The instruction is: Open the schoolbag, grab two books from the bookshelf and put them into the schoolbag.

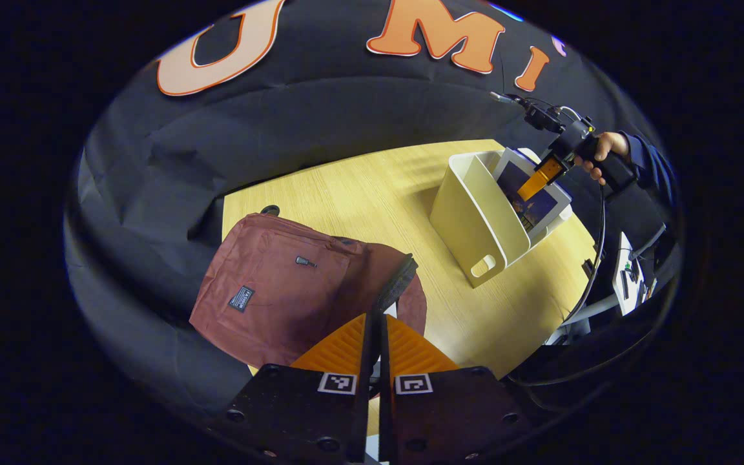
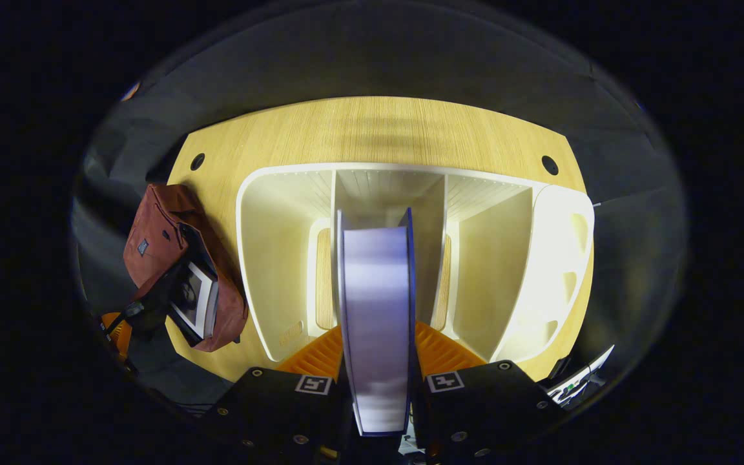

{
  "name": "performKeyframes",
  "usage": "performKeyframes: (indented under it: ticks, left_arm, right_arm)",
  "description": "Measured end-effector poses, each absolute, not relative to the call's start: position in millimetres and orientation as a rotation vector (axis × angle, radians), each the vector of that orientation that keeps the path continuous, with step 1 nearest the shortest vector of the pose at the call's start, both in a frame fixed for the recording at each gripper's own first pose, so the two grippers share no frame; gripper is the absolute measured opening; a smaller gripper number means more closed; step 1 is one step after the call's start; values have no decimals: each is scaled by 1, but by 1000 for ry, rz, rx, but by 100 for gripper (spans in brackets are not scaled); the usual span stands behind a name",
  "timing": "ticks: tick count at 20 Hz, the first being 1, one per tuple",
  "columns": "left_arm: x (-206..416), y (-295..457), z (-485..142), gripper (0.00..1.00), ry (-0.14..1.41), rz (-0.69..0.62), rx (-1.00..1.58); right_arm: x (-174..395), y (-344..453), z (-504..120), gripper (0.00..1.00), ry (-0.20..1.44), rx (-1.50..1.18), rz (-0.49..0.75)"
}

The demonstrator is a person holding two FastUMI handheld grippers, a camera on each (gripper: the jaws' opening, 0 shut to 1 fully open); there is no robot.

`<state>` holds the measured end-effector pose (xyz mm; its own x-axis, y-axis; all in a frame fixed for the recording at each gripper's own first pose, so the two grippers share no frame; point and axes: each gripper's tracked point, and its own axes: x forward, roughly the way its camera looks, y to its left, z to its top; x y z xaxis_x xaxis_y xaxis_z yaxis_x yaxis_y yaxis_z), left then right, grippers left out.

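Here, right gripper (image 2: pixel 378 381) jaws tight on a book (image 2: pixel 377 323) between bookshelf (image 2: pixel 559 258) dividers, schoolbag (image 2: pixel 165 232) alongside.

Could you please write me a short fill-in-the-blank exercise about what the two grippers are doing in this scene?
1. The right gripper is shut on a ____ standing in the white bookshelf.
2. The left gripper pinches the strap of the ____.
3. One book already sits inside the ____.
4. The bookshelf stands on a ____ table.

Missing words: book; schoolbag; schoolbag; wooden
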<state>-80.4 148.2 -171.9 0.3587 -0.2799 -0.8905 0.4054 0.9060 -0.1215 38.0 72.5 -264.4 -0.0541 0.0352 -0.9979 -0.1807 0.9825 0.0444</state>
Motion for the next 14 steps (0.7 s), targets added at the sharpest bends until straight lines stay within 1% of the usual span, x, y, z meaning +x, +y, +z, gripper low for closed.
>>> performKeyframes:
  ticks: [2,7,14]
  left_arm:
    - [-80,147,-171,7,1115,-449,130]
    - [-82,146,-168,8,1107,-458,149]
    - [-86,148,-166,7,1098,-462,146]
  right_arm:
    - [36,75,-248,39,1607,-93,178]
    - [44,73,-192,39,1514,-91,200]
    - [46,60,-112,38,1393,-61,190]
